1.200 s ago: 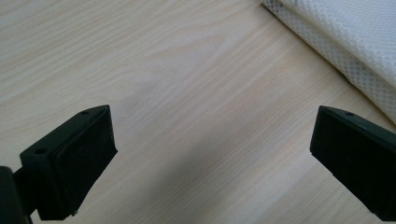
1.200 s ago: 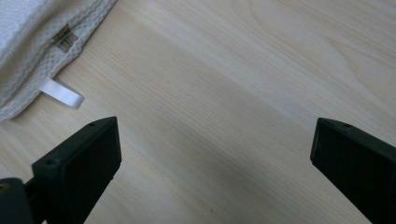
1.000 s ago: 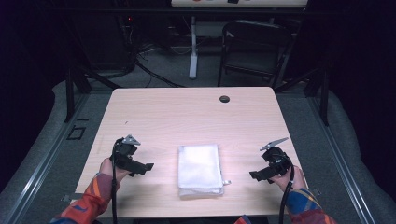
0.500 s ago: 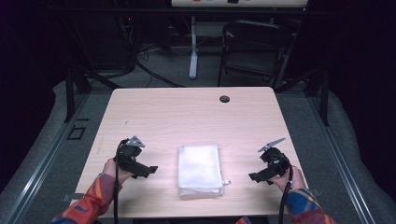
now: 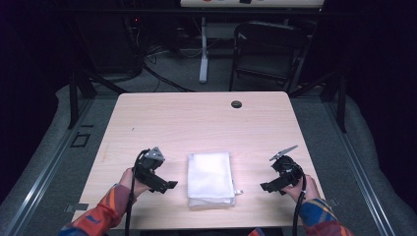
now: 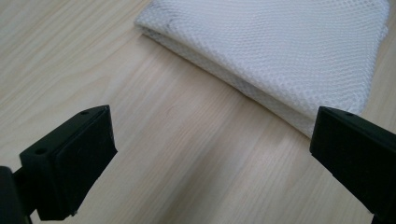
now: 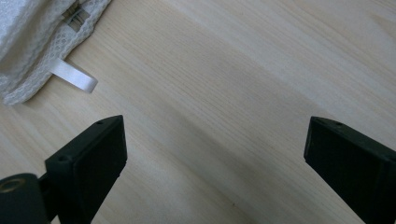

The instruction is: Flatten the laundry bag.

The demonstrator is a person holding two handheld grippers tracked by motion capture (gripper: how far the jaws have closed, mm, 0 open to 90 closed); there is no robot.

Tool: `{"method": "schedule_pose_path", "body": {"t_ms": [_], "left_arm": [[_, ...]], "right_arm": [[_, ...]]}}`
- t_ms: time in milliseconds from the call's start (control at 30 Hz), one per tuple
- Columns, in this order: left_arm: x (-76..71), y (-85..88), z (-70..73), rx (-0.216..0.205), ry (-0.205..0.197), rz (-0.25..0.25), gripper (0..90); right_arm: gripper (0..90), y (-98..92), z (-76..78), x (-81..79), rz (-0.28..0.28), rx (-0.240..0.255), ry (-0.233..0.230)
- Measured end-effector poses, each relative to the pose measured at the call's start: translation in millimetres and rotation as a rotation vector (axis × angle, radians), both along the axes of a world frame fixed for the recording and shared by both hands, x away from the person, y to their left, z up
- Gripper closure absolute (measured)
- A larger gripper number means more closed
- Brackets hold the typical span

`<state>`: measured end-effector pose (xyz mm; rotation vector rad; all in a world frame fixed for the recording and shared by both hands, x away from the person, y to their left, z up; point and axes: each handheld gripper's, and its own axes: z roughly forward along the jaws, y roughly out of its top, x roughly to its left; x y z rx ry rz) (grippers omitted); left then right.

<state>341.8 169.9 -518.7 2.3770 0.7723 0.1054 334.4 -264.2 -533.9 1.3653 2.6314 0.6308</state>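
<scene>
While flanking the folded mesh cloth [image 5: 210,179] — each hand-held gripper low, wide-jawed, empty: left [image 5: 169,186], right [image 5: 264,187].

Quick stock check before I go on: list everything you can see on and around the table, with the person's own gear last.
mesh bag: one, white, folded flat on the near middle of the table, between the two grippers
ribbon loop: one, white, sticking out of the bag's near right corner
table: one, light wood, centre of the high view
cable hole: one, dark, near the table's far edge
chair: one, black, behind the table to the right
left gripper: one, black, jaws wide apart, left of the bag, not touching it
right gripper: one, black, jaws wide apart, right of the bag
sleeves: two, orange and blue plaid, bottom edge
</scene>
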Motion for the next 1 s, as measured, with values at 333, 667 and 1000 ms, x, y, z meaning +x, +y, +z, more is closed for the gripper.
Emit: {"method": "schedule_pose_path", "body": {"t_ms": [333, 667, 1000], "left_arm": [[-3.9, -19.7, -0.5, 0.004, -0.022, -0.050, 1.5], [-5.0, -40.0, -3.2, -0.007, -0.026, -0.113, 4.8], [-8.1, -62.0, -3.7, -0.010, -0.020, -0.173, 8.8]], "right_arm": [[6.0, 5.6, -2.0, -0.6, -0.022, 0.047, -0.011], [7.2, 7.2, 0.0, 1.2, 0.003, 0.021, 0.003], [8.1, 7.0, -0.1, 1.2, -0.001, 0.026, 0.009]]}}
